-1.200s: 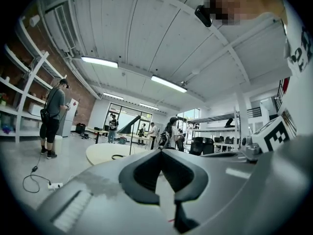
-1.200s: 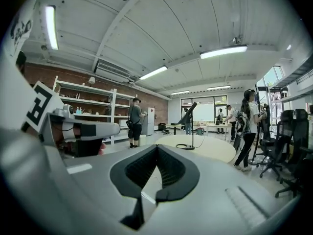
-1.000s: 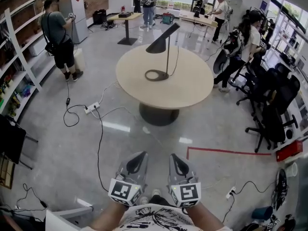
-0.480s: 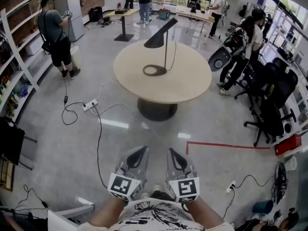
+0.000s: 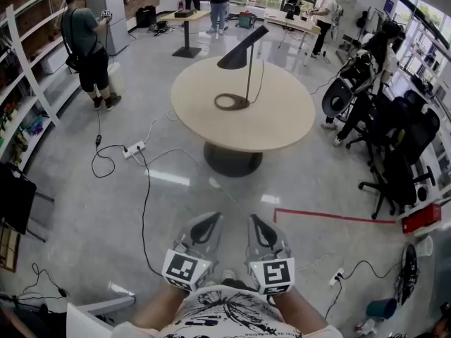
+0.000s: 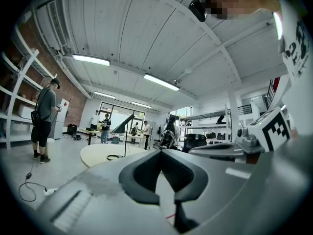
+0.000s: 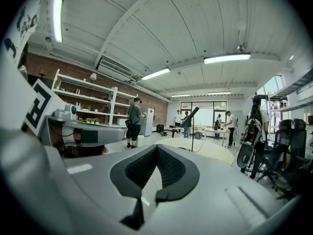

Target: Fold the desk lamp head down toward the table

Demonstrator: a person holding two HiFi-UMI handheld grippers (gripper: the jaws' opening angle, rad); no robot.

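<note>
The black desk lamp (image 5: 246, 62) stands on the round beige table (image 5: 282, 122), its cone head raised and slanting up to the right over a ring base (image 5: 231, 102). Both grippers hang close to my body, far from the table across open floor. My left gripper (image 5: 206, 222) and right gripper (image 5: 255, 222) are shut with nothing in them. In the left gripper view the lamp (image 6: 122, 125) is small beyond the left gripper (image 6: 159, 152). The right gripper view shows the lamp (image 7: 191, 115) far past the right gripper (image 7: 157, 147).
A power strip (image 5: 134, 149) and black cables (image 5: 146, 210) trail over the grey floor left of my path. Red tape (image 5: 331, 219) marks the floor on the right. Office chairs (image 5: 402, 153) and people (image 5: 363, 76) crowd the right side; a person (image 5: 88, 44) stands by shelves (image 5: 25, 62).
The head view has shifted slightly, so the table and lamp sit a little differently in frame. Both grippers stay shut near my body, and the lamp head keeps its raised angle.
</note>
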